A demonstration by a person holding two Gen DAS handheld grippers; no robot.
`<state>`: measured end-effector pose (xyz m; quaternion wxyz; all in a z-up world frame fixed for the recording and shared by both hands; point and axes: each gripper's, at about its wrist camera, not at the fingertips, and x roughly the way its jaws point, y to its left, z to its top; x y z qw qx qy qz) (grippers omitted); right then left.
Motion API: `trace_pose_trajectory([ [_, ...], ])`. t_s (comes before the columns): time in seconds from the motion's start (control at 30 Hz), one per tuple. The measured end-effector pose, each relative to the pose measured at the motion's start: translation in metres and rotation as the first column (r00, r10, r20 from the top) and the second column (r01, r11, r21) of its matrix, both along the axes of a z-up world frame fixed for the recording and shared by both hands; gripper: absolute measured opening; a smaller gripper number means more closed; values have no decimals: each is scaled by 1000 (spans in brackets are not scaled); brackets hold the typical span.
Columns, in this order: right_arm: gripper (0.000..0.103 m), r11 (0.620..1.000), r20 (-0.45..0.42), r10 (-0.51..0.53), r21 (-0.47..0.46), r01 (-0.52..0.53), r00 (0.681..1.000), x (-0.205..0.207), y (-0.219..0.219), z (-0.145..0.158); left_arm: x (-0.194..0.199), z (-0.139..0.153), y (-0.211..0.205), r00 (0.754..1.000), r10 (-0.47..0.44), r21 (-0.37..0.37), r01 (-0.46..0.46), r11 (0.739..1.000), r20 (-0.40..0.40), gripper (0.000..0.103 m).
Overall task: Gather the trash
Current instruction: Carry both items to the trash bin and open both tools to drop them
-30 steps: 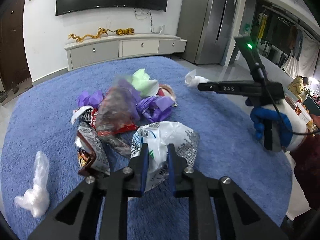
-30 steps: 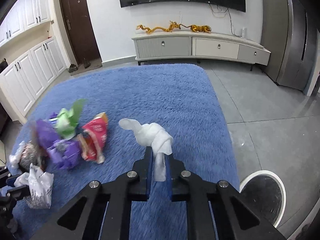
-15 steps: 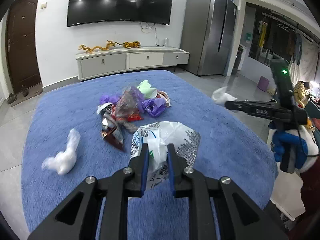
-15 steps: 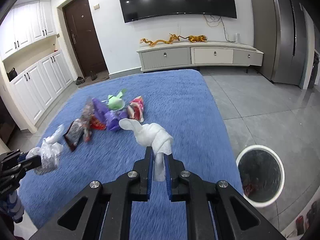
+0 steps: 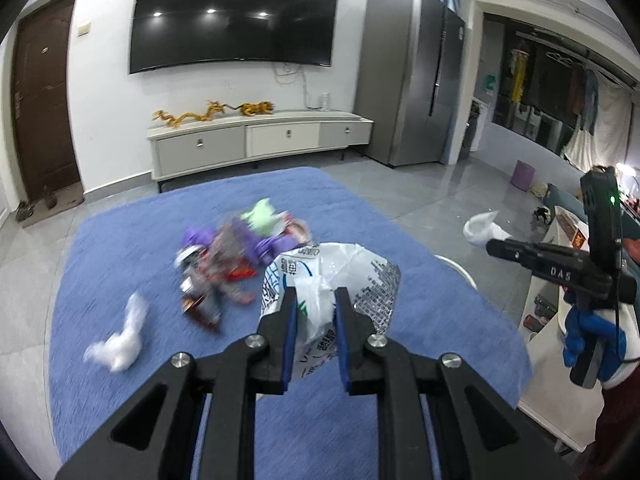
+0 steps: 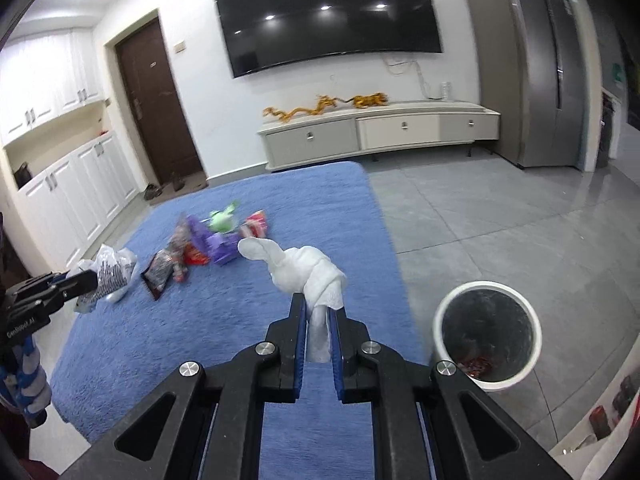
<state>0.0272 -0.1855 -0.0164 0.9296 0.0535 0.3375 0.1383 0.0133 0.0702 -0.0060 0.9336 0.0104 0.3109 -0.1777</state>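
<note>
1. Between the left tongs, a white printed plastic bag is pinched, held above the blue rug.
2. The right tongs clamp a twisted white tissue.
3. Just right of them stands the white bin.
4. Wrappers are heaped farther out on the rug.

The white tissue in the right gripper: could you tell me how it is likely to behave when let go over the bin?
The tissue looks twisted and soft, so probably floppy and very light. It may drift rather than drop straight into the bin. It might also cling to the right gripper briefly.
</note>
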Motion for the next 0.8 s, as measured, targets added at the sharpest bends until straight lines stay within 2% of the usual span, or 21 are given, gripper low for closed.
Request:
trace_pose_trajectory([
  [0.2,11,988,-40,-142,57,144,989,12,-64,-16,51,7,-65,995,-99,28,100,995,-31,16],
  [0.4,11,960,-108,-266,62,274,958,36,-129,-43,112,-6,-158,972,-214,45,219,975,-99,16],
  [0.6,11,929,-184,-347,71,364,920,72,-178,-80,177,-39,-251,934,-290,37,303,952,-209,17],
  [0.8,12,914,-248,-379,54,403,892,112,-207,-115,234,-81,-318,895,-321,27,345,938,-309,18],
])
